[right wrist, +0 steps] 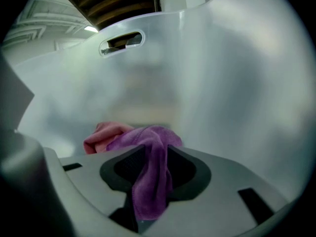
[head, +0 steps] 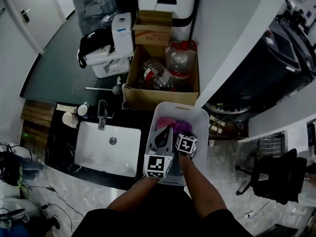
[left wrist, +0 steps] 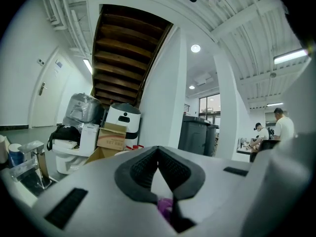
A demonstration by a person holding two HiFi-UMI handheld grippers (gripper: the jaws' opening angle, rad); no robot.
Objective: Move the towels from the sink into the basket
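Both grippers hang over the white basket [head: 160, 111], which stands to the right of the sink [head: 94, 154]. My right gripper [head: 184, 132] reaches down inside the basket [right wrist: 222, 83]. A purple towel [right wrist: 153, 177] hangs loosely through the gap between its parted jaws [right wrist: 157, 149], which stand open. A pink towel [right wrist: 106, 135] lies just behind it on the basket floor. From above, the pink towel [head: 164, 122] and the purple towel [head: 183, 127] lie side by side. My left gripper [head: 163, 134] has its jaw tips together [left wrist: 157, 149]. A purple scrap [left wrist: 165, 206] shows low in its gap.
The sink basin looks bare, with a faucet [head: 102, 113] and a paper cup [head: 69, 118] at its back edge. A cardboard box [head: 143, 95] holding plastic bottles stands behind the basket. A white toilet [head: 106, 58] and a bin [head: 168, 1] stand farther back.
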